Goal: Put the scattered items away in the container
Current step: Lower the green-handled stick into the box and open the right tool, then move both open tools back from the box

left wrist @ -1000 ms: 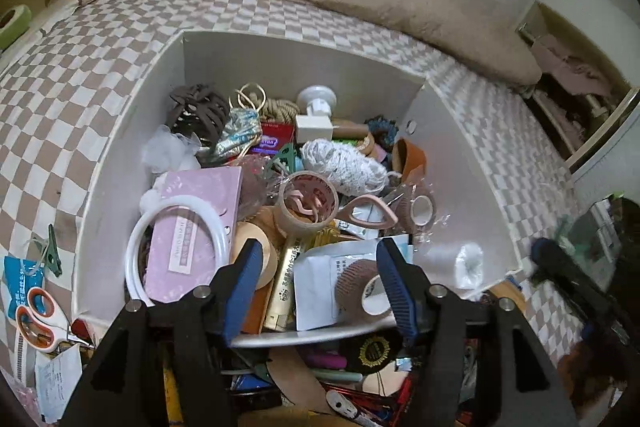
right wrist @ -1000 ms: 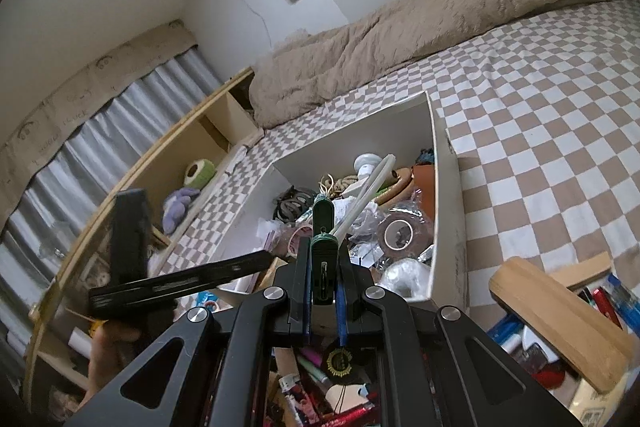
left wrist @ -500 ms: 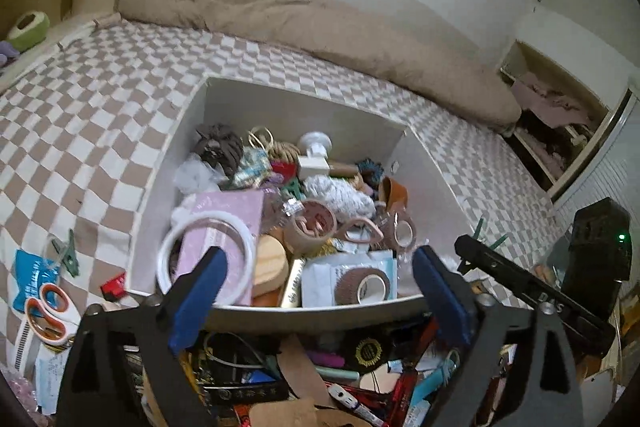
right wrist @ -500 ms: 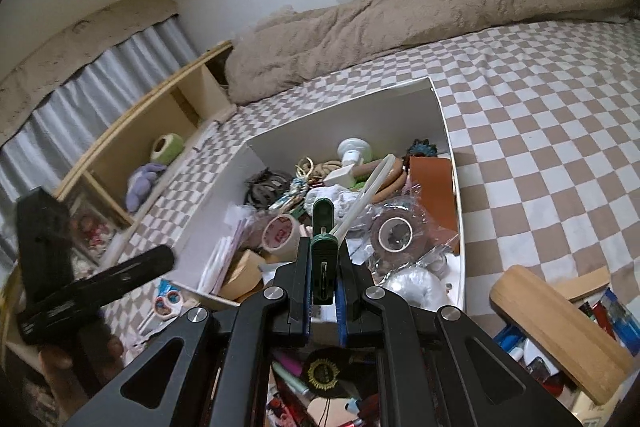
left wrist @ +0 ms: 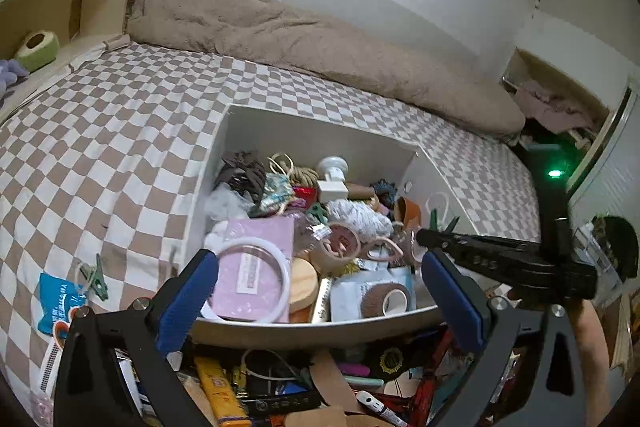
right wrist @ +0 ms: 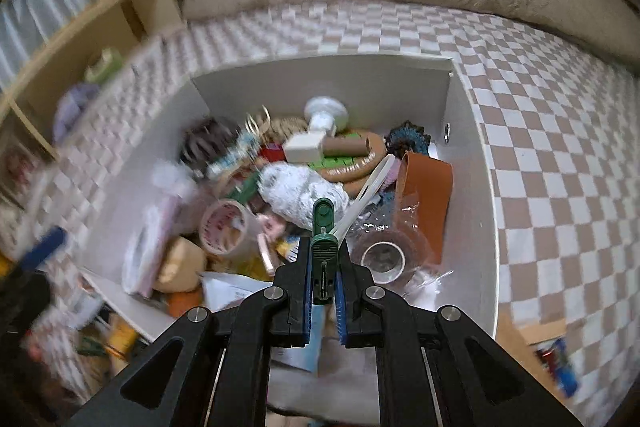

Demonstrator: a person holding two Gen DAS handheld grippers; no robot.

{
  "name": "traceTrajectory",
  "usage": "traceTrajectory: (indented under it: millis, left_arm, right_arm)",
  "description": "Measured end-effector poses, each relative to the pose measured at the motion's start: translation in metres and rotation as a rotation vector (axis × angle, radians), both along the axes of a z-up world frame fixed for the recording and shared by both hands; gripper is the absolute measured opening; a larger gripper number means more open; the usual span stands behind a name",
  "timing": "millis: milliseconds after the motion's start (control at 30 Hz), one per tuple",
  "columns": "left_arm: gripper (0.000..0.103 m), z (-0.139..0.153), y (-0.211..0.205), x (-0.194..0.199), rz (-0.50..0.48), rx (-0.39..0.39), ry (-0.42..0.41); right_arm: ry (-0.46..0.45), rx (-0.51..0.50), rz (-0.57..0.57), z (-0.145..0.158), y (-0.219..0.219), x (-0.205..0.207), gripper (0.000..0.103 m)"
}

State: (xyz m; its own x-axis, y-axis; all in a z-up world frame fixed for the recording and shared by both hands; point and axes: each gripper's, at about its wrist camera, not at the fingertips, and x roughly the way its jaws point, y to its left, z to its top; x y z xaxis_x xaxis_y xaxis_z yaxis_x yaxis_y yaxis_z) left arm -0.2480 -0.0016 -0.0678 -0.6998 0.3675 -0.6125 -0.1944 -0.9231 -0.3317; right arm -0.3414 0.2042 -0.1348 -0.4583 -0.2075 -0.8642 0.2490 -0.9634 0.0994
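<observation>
1. The green clip (right wrist: 323, 251), a ridged plastic clothespin-type piece with a rounded tip and a thin white strip beside it, is pinched between the blue pads of the right tool (right wrist: 322, 279), whose fingers are pressed together on it. It hangs over the near edge of the white container (right wrist: 486, 187), above the contents, not yet let go.
2. The container, a smooth white open box on the checkered bed (left wrist: 100, 131), already looks well filled: a roll of clear tape (right wrist: 382, 259) in crinkled wrap, a tan leather piece (right wrist: 426, 187) folded stiffly, a woolly white bundle (right wrist: 298, 193), a pink flat pack (left wrist: 256, 259) under a white ring (left wrist: 256, 279).
3. The left tool (left wrist: 320, 291) is spread wide with nothing between its blue pads, just near of the box's front wall.
4. Much seems left to do. A heap of pens, cards and a yellow tube (left wrist: 218, 395) lies near of the box, and to its left on the bed sit another green clip (left wrist: 96, 277) and a blue packet (left wrist: 56, 303).
5. My judgement: the task is past halfway, with the held clip about to go in.
</observation>
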Motion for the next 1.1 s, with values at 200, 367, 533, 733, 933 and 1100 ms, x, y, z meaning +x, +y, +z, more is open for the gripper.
traceTrajectory:
  millis: [200,367,533,733,933,1100]
  left_arm:
    - [0.102,0.005,-0.015,0.0,0.019,0.036,0.009]
    - [0.102,0.007,-0.022,0.0,0.017,0.054,0.005]
    - [0.102,0.009,-0.028,0.001,0.024,0.076,0.007]
    - [0.102,0.012,-0.032,0.004,0.027,0.083,0.017]
    - [0.103,0.013,-0.034,0.006,0.031,0.075,0.028]
    - [0.103,0.015,-0.032,0.008,0.025,0.072,0.037]
  right_arm:
    - [-0.09,0.141,0.044,-0.014,-0.021,-0.021,0.01]
    - [-0.159,0.184,0.071,-0.028,-0.039,-0.03,0.01]
    - [-0.197,0.12,0.098,-0.028,-0.047,-0.027,0.01]
    - [-0.189,0.15,0.074,-0.027,-0.043,-0.024,0.01]
    - [-0.125,0.179,-0.004,-0.009,-0.015,-0.019,0.067]
    - [-0.098,0.115,-0.043,0.004,-0.007,-0.016,0.068]
